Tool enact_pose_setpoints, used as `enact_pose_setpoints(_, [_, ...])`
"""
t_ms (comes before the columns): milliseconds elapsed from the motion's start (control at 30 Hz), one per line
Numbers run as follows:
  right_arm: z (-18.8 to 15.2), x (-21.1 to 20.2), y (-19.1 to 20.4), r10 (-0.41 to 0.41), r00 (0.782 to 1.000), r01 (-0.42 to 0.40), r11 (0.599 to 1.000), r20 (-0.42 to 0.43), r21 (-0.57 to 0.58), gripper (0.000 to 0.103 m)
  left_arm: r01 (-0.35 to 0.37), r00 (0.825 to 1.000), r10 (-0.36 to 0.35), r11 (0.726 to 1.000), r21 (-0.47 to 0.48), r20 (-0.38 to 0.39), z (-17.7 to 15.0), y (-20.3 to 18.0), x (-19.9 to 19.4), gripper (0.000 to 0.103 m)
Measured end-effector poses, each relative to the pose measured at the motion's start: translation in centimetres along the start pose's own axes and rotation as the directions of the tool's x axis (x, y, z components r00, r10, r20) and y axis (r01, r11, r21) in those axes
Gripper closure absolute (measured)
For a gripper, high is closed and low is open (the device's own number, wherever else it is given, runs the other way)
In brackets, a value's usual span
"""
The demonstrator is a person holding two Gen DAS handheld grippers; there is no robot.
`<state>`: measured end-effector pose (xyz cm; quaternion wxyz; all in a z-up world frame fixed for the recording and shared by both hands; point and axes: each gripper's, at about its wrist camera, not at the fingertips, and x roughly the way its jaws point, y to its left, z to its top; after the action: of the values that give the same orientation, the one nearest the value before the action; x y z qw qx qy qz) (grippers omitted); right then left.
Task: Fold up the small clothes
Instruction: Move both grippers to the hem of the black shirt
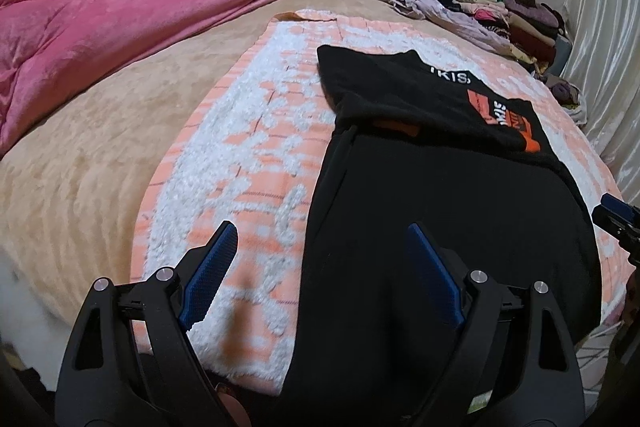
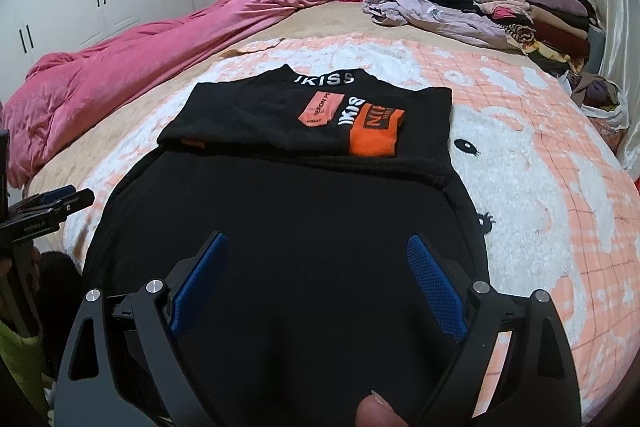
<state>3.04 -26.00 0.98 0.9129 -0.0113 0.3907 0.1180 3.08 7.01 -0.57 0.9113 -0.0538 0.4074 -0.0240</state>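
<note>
Left gripper (image 1: 320, 247) wide, empty, over left edge of black knit garment with orange patches (image 1: 460, 187). Right gripper (image 2: 318, 251) wide, empty; garment flat beneath and ahead, on peach-white fleece blanket (image 2: 520, 187).

Black top (image 2: 280, 227) with orange patches, pink-and-white checked blanket (image 2: 540, 187), pink quilt (image 2: 140, 59).

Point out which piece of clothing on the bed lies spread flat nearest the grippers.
The black garment with the orange print, flat on the peach-and-white blanket. The lilac garment lies crumpled, and the other clothes are stacked, at the far end.
</note>
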Motion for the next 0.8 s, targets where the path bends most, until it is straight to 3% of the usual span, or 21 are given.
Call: enact_pose_setpoints(800, [-4.7, -2.7, -4.2, -0.115, 0.99, 0.118, 0.992, -0.078, 0.037, 0.012, 0.026, 0.994, -0.029, 0.999, -0.024, -0.106, -3.4, 2.0, 0.3, 0.023])
